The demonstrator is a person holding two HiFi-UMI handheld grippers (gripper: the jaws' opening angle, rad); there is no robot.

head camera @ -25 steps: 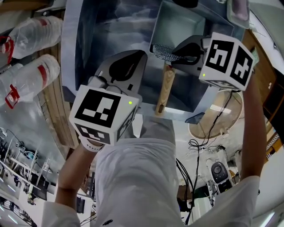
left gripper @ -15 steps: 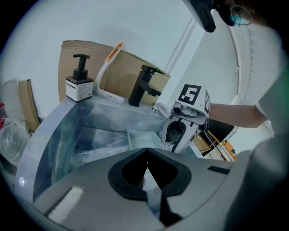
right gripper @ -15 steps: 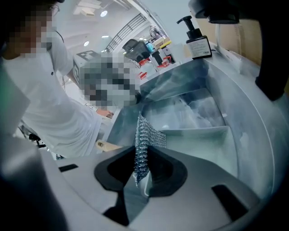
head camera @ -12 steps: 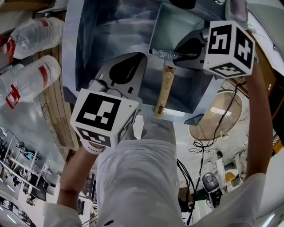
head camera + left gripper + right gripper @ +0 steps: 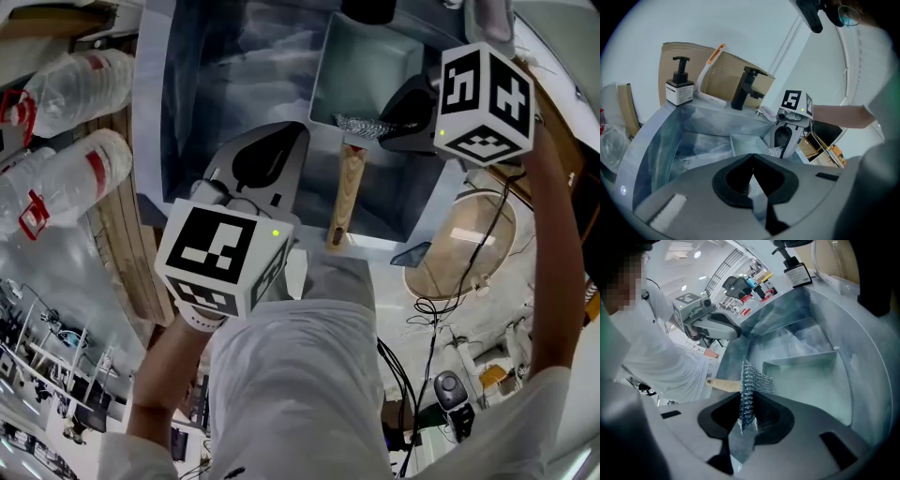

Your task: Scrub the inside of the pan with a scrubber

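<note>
A square grey pan (image 5: 367, 67) with a wooden handle (image 5: 343, 192) lies in the steel sink (image 5: 211, 66). My right gripper (image 5: 382, 125) is shut on a steel mesh scrubber (image 5: 359, 125), held over the pan's near rim where the handle joins. In the right gripper view the scrubber (image 5: 751, 383) sticks out from the shut jaws of the right gripper (image 5: 749, 398), with the pan (image 5: 808, 376) beyond. My left gripper (image 5: 298, 129) hovers over the sink left of the handle. The left gripper (image 5: 752, 158) is shut with nothing in it.
On the sink's back ledge stand a soap dispenser (image 5: 678, 87), a black tap (image 5: 743, 89) and a white brush (image 5: 708, 70), in front of cardboard (image 5: 736, 70). Plastic bottles (image 5: 66, 178) lie left of the sink. Cables (image 5: 427, 309) trail on the floor.
The right gripper has shifted slightly to the right with the scrubber, still over the pan's near rim. The left gripper has barely moved.
</note>
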